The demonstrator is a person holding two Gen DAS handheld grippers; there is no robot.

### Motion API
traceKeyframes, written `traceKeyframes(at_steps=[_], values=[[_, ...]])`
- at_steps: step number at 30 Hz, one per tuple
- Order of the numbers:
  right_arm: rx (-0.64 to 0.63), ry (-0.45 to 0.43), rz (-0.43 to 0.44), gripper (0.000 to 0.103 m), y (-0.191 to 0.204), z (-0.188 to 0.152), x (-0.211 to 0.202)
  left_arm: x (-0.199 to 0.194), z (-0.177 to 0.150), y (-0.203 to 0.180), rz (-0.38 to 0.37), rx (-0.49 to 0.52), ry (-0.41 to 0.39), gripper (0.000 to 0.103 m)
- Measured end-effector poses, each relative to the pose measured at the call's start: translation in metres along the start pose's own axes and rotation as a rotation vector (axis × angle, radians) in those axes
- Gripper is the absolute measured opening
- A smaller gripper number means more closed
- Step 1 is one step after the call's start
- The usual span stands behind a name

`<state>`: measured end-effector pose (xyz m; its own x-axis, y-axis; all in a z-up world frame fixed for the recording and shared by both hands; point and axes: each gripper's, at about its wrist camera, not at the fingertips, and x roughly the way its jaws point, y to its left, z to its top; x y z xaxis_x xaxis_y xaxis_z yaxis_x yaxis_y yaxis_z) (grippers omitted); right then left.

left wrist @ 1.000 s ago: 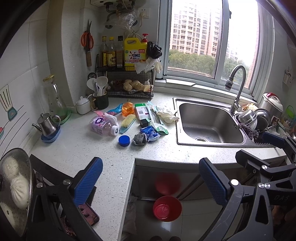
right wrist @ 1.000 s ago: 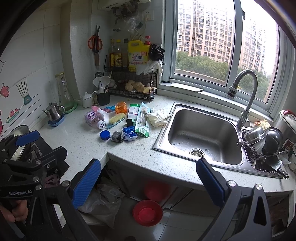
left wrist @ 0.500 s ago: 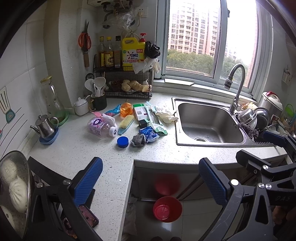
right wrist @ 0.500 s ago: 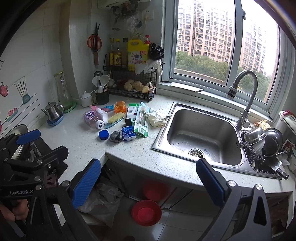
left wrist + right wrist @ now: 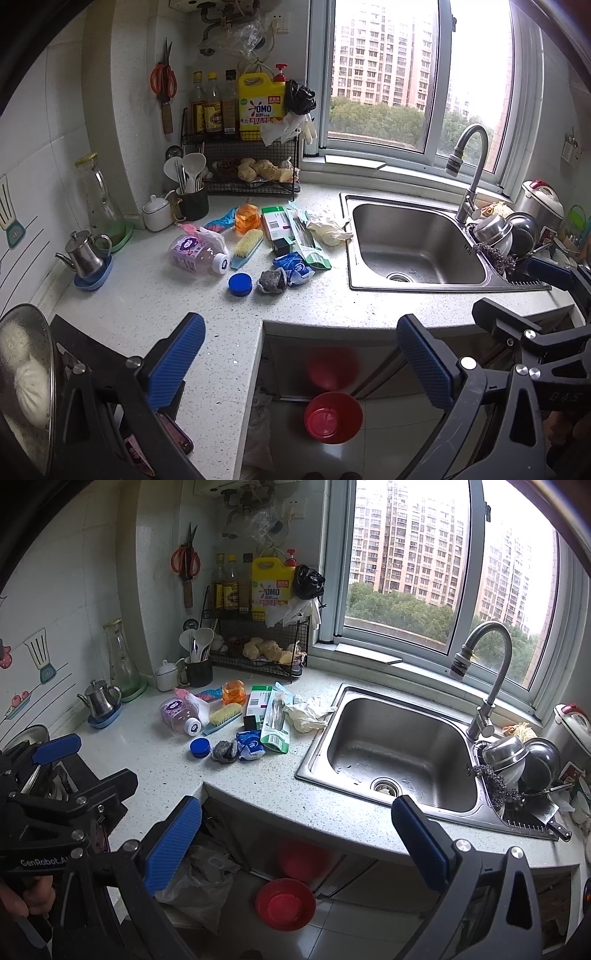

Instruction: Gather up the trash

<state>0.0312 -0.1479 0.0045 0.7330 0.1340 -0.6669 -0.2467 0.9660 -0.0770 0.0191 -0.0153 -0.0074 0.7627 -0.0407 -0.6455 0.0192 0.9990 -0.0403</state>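
Observation:
Trash lies in a cluster on the white counter left of the sink: a pink plastic bottle (image 5: pixel 195 253) on its side, a blue cap (image 5: pixel 240 284), a grey crumpled wad (image 5: pixel 272 280), a blue wrapper (image 5: pixel 293 266), a green-and-white box (image 5: pixel 275 223), a green packet (image 5: pixel 308 242) and crumpled white gloves (image 5: pixel 328 229). The same cluster shows in the right wrist view, with the bottle (image 5: pixel 179 714) and blue cap (image 5: pixel 200 746). My left gripper (image 5: pixel 301 363) is open and empty, held back from the counter edge. My right gripper (image 5: pixel 295 843) is open and empty, over the floor gap.
A steel sink (image 5: pixel 417 247) with a tall faucet (image 5: pixel 467 173) is to the right, dishes (image 5: pixel 506 232) beside it. A wire rack (image 5: pixel 251 173), utensil cup (image 5: pixel 190 199), kettle (image 5: pixel 86 254) and brush (image 5: pixel 247 247) stand on the counter. A red bin (image 5: pixel 332 417) sits on the floor below.
Both grippers have drifted slightly closer to the counter, still open. Nothing on the counter has moved.

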Motion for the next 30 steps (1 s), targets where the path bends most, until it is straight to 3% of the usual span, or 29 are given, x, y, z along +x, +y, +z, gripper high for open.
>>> traceKeyframes(at_steps=[19,24,30], values=[[-0.045,0.029,0.100,0.103,-0.018,0.020,0.027,0.030,0.021,-0.012,0.037,-0.016,0.032,0.103],[-0.065,0.042,0.130,0.103,-0.018,0.042,0.048,0.045,0.041,0.002,0.097,-0.001,0.014,0.103],[-0.084,0.060,0.145,0.103,-0.003,0.075,0.092,0.086,0.072,0.040,0.053,-0.012,0.039,0.103]])
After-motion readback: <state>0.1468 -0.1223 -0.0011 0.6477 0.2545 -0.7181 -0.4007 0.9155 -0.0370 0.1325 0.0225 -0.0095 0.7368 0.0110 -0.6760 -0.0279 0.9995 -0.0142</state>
